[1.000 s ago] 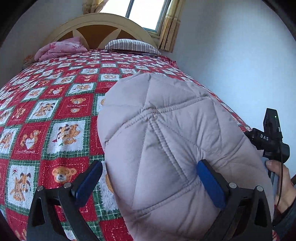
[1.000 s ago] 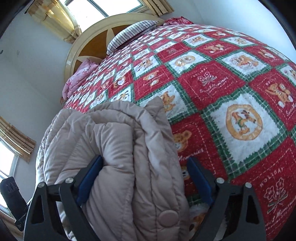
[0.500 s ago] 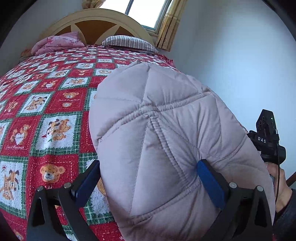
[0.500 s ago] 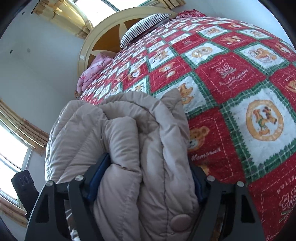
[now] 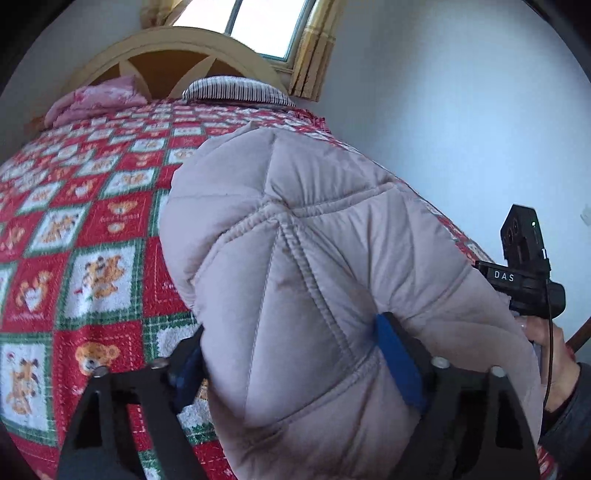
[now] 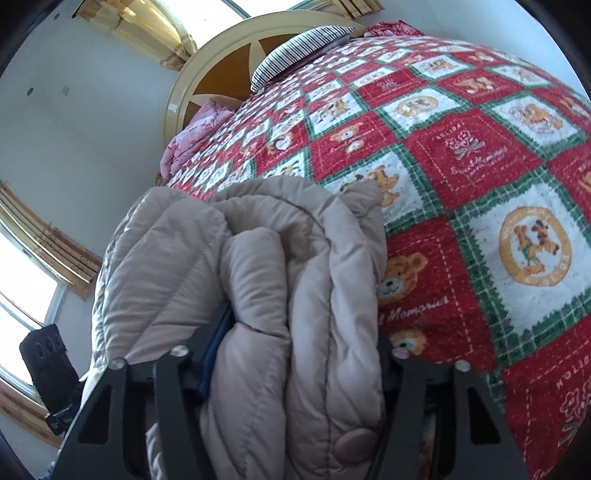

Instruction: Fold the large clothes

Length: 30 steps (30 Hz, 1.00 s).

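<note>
I'm working in a home bedroom: a bed (image 5: 74,229) spread with a red and green teddy-bear quilt (image 6: 461,155) fills both views. At its head I see an arched cream headboard (image 5: 173,48), a striped pillow (image 5: 236,88) and folded pink bedding (image 5: 99,99). Yellow curtains (image 5: 314,48) frame a window (image 5: 258,22) in plain white walls.

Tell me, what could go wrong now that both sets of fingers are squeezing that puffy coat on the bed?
The padded coat is thick and slippery. The left gripper and right gripper are closing on fat rolls of filling, so the fabric might squirt out when lifted. The right side bunches several folded layers together; some could slide loose and undo the fold. The snap button lies near the right fingers and might snag.
</note>
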Each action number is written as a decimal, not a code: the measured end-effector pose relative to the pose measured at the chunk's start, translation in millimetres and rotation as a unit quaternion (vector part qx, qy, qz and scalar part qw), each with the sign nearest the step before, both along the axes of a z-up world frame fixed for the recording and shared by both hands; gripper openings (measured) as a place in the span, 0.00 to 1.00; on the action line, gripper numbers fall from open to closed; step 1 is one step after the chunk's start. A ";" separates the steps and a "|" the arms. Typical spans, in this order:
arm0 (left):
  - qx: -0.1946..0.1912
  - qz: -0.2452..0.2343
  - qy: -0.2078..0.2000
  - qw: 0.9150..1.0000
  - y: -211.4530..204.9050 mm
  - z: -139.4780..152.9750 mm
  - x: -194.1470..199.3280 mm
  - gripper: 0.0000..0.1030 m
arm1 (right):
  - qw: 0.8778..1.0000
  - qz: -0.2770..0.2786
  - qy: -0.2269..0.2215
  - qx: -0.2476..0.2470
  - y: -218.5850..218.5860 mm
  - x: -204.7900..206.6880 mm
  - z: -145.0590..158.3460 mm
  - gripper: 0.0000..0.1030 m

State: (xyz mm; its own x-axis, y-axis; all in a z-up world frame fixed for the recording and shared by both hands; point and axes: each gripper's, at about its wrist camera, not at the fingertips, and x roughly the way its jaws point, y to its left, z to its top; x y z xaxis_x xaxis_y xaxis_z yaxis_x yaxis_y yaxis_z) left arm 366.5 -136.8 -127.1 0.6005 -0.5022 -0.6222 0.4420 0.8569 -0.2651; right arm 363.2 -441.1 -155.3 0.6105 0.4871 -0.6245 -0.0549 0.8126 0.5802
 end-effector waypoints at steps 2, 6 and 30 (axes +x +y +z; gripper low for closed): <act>0.010 0.001 -0.008 1.000 0.0 4.7 -5.0 0.69 | 1.000 -0.003 -0.007 -0.012 3.6 -4.2 4.2 0.50; 0.020 0.009 -0.026 0.999 3.4 15.1 -17.3 0.55 | 1.000 -0.006 -0.020 -0.017 8.5 -15.3 12.7 0.37; 0.021 0.072 -0.123 0.990 113.1 94.5 -101.9 0.44 | 0.994 0.049 -0.077 0.057 91.9 -60.2 54.1 0.26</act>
